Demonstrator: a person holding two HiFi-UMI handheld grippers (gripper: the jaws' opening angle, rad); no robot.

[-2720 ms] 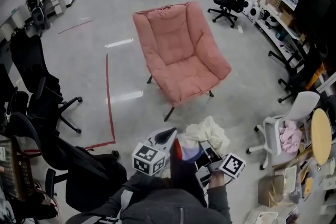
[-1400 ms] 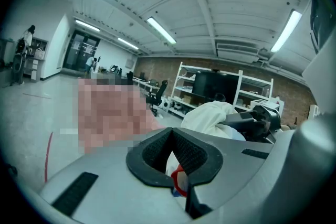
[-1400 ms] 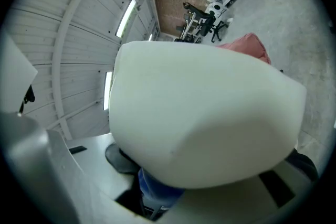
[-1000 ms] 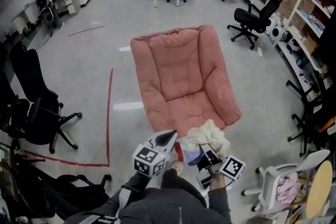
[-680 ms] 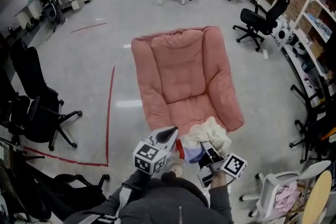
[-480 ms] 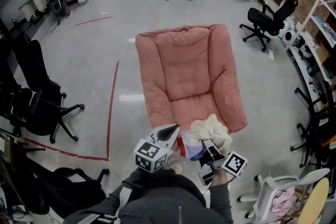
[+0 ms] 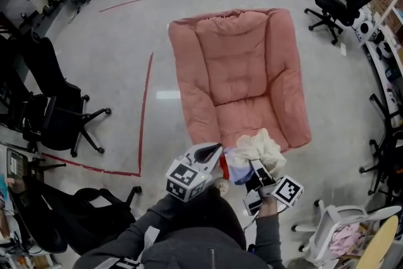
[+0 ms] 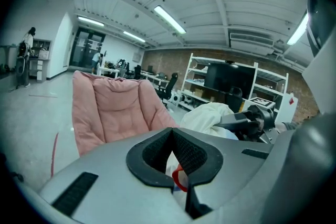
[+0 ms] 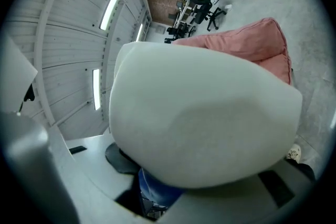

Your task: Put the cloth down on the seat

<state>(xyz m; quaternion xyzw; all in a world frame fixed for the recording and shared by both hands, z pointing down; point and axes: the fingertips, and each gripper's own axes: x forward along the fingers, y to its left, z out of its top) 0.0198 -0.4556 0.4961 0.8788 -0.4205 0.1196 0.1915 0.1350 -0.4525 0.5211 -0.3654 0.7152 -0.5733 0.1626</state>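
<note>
Here, left hand-held gripper (image 8: 176, 168): jaws pinched together on a red-trimmed edge of the cloth (image 7: 255, 147).
Beside it, right hand-held gripper (image 9: 157, 186): jaws fairly wide, clamped on a thick blue-and-white fold that billows over them.
Between them, cloth: bunched in the air near the seat's front edge, not yet laid down.
Ahead, seat (image 7: 247, 121): bare pink cushion of the armchair (image 7: 236, 53).
Step, as we judge it: carry forward, then lower.
Doing it well: we should centre both grippers over the cushion, lower until the fabric rests, then release together so nothing slides off the front.
</note>
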